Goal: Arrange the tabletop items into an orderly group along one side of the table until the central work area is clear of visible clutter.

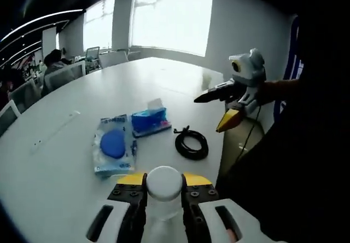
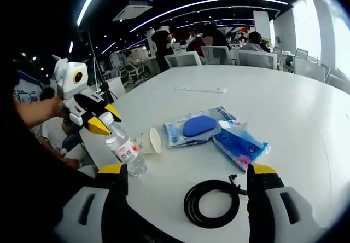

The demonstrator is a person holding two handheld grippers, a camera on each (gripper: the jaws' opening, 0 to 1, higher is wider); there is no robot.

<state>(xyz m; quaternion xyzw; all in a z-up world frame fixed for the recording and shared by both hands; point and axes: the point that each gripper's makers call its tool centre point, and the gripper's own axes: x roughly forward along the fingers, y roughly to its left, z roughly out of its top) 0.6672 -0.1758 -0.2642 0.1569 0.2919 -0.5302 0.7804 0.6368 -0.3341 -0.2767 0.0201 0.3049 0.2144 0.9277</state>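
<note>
- the left gripper [image 1: 164, 199] is clamping a clear water bottle [image 2: 124, 151] by its white-capped neck and holding it tilted at the near table [image 2: 306, 117] edge, just beside a paper cup [image 2: 151, 140].
- the right gripper [image 2: 188, 180] is hovering with jaws wide apart over the coiled black cable [image 2: 212, 202].
- the sponge packet [image 2: 194, 128] and blue tissue pack [image 2: 238, 144] are lying mid-table, touching.
- judging by this, the bottle is being placed; next, the cable needs grabbing and moving alongside it.

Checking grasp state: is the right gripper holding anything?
No: in the right gripper view the right gripper stands open, jaws wide apart above the coiled black cable on the white table.
</note>
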